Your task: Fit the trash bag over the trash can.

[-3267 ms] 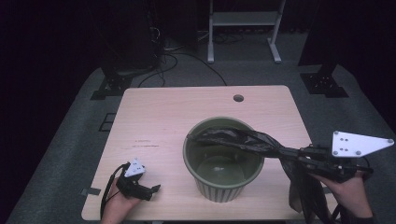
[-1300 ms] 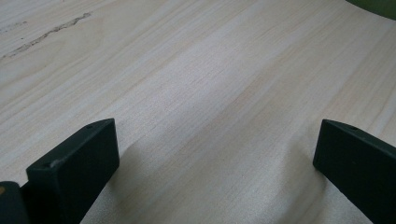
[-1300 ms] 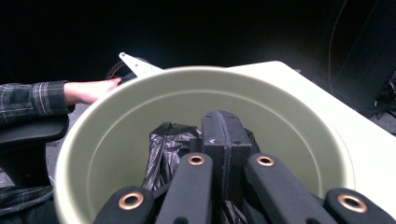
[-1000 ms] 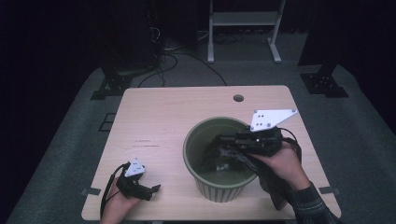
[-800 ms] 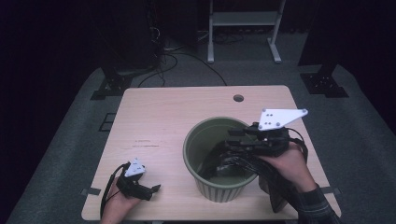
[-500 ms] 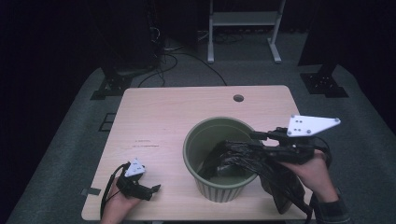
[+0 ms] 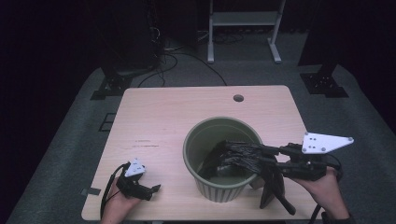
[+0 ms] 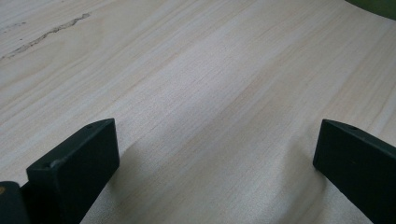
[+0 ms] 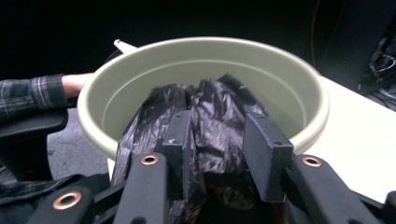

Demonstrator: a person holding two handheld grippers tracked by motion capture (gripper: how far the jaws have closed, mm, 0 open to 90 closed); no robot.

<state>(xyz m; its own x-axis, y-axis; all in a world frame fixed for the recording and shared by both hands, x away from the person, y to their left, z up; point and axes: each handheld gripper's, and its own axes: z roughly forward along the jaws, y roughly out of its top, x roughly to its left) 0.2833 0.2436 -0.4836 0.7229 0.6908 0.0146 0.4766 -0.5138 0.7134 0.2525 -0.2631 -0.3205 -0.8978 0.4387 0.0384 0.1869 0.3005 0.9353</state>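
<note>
1. A green bin (image 7: 223, 158) stands on the wooden table (image 7: 187, 112), toward the near right part of the top; a black bag (image 7: 243, 156) lies half in it, bunched inside the bowl and draped over the right rim, with a tail hanging down the outer wall toward the table edge.
2. The right gripper (image 7: 275, 156) sits just right of the bin, held level by the right hand (image 7: 322, 186) and pointing left across the rim; its grey plate is uppermost.
3. In the right gripper view the bag (image 9: 210, 116) rises between the two black jaws and runs on over the near rim into the bin (image 9: 289, 93); the jaws have just been opening, and the gathered plastic sits between them; both pads look to touch the bundle, though how firmly they press I cannot tell.
4. The left gripper (image 7: 152, 190) rests on the table near the front left corner, well apart from bin and bag, in the left hand (image 7: 119, 205).
5. In the left gripper view its jaws stand wide apart over bare wood (image 8: 210, 93), nothing between them; a sliver of the bin (image 8: 378, 4) shows at the top right corner.
6. A plaid sleeve (image 9: 28, 98) shows beyond the bin in the right gripper view.
</note>
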